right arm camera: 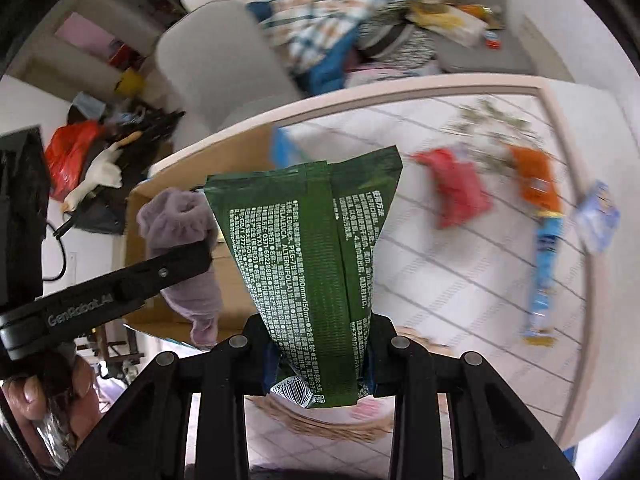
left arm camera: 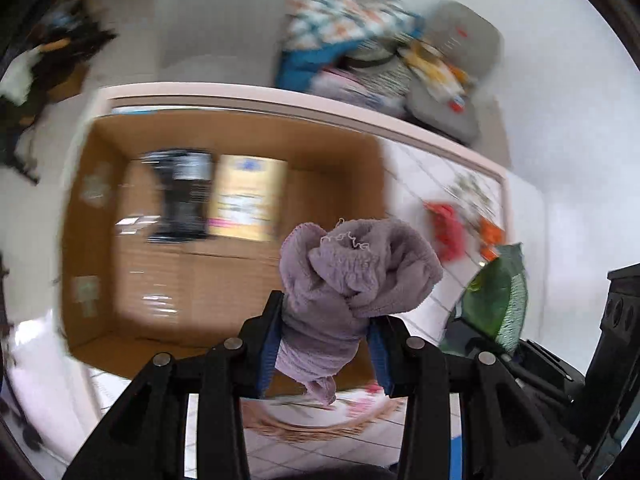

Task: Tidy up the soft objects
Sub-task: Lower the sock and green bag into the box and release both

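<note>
My left gripper [left arm camera: 326,332] is shut on a rolled lilac towel [left arm camera: 352,276], held above the near right part of an open cardboard box [left arm camera: 96,240]. The towel and left gripper also show in the right wrist view [right arm camera: 176,220], at the left. My right gripper [right arm camera: 320,344] is shut on a green wipes pouch [right arm camera: 316,248], upright above the tiled table, right of the box. The pouch shows in the left wrist view [left arm camera: 496,300]. A red soft bag [right arm camera: 456,188], an orange pack [right arm camera: 536,180] and a blue pack [right arm camera: 546,264] lie on the table at right.
The box holds a black pack [left arm camera: 184,196] and a yellow pack [left arm camera: 248,196]. A white tiled table [right arm camera: 460,280] has a pink rim [right arm camera: 560,128]. Behind it stand a grey chair [right arm camera: 216,64] and a heap of patterned bedding [right arm camera: 320,16]. Clutter lies on the floor at left [right arm camera: 80,160].
</note>
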